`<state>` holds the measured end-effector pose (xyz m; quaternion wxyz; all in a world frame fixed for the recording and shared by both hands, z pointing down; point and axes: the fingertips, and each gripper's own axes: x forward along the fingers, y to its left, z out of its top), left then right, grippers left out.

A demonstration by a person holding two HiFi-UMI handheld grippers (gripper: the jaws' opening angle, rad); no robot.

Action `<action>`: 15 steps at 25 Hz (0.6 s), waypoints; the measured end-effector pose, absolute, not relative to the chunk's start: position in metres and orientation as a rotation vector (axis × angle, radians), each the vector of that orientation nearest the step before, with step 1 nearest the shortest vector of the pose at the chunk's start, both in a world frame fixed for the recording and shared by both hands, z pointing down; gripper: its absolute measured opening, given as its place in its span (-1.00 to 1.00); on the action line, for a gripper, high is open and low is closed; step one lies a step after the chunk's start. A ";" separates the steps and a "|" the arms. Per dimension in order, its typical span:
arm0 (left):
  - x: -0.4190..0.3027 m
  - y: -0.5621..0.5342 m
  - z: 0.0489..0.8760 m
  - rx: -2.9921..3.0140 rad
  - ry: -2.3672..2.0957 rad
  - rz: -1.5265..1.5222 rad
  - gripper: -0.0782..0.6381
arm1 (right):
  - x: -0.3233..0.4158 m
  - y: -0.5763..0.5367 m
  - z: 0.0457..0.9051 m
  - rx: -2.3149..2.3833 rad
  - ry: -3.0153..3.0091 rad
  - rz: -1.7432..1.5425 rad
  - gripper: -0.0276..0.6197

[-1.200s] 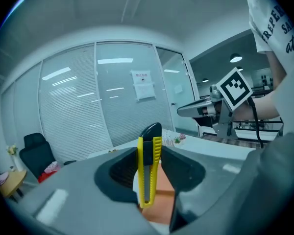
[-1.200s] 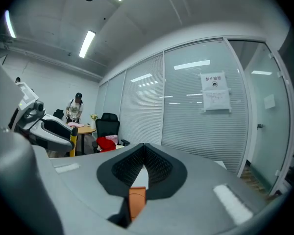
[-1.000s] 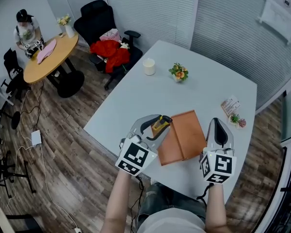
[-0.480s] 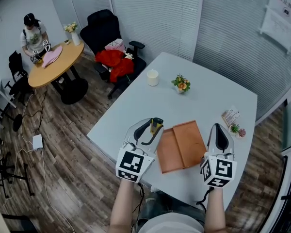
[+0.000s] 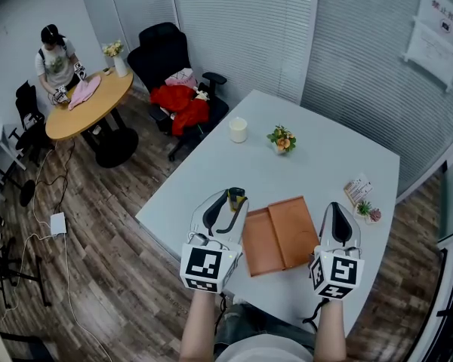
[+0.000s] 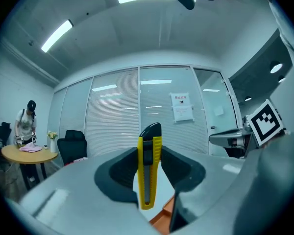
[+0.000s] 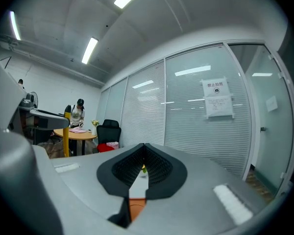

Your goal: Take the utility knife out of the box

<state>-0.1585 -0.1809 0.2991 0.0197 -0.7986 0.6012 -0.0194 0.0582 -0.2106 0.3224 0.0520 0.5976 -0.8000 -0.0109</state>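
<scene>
My left gripper [image 5: 228,204] is shut on a yellow and black utility knife [image 5: 235,197], held upright above the table left of the box. In the left gripper view the utility knife [image 6: 149,171] stands between the dark pads, its black tip upward. The flat brown box [image 5: 280,234] lies open on the grey table [image 5: 317,153], between the two grippers. My right gripper [image 5: 339,219] hovers just right of the box, its jaws together with nothing in them; in the right gripper view the right gripper [image 7: 143,166] has its pads meeting.
A white cup [image 5: 238,130] and a small flower pot [image 5: 281,138] stand at the table's far side. A card and little plant [image 5: 362,192] sit near the right edge. Beyond the table are a black chair with red cloth [image 5: 180,89] and a person [image 5: 57,62] at a round wooden table [image 5: 87,105].
My left gripper has carried the knife up and to the left, away from the box. The right gripper has stayed beside the box's right side.
</scene>
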 end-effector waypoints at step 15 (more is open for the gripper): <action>-0.163 -0.174 0.300 -2.447 1.907 -0.052 -0.36 | 0.059 -0.210 0.329 1.794 -2.447 -0.007 -0.83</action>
